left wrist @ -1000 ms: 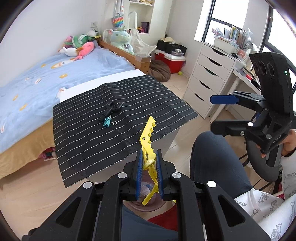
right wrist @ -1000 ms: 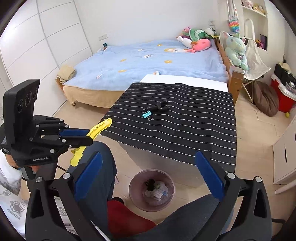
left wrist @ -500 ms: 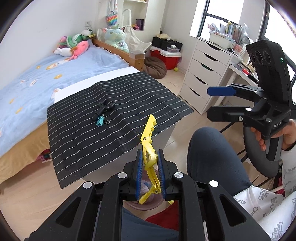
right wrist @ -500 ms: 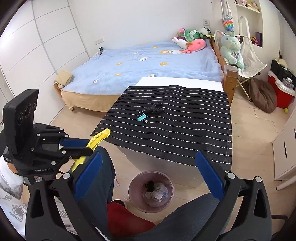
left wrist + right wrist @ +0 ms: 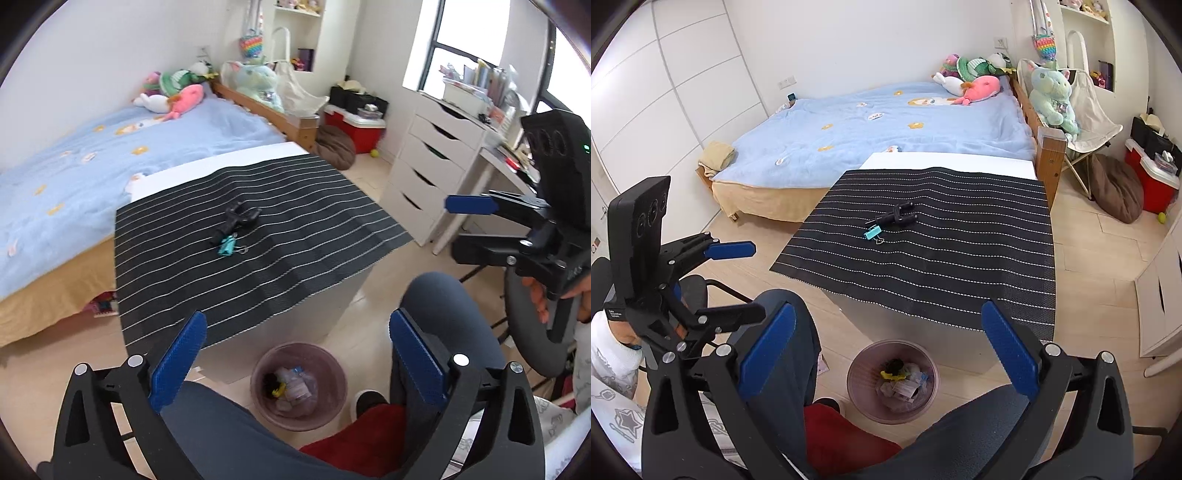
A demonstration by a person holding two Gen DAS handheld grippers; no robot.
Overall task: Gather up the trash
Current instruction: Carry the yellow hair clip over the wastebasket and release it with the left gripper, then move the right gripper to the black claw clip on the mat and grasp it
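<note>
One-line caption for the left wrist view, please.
Left tongs opening, empty, over the bin; black clip and teal clip remain on the striped mat.

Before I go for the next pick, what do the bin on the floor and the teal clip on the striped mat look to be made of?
Bin: looks like thin translucent plastic, pinkish-brown with a dull sheen; the trash inside shows faintly through its wall. Teal clip: probably painted metal, a binder clip with thin bare-wire handles; too small to be sure. Striped mat: seemingly woven or rubbery mesh, matte.
</note>
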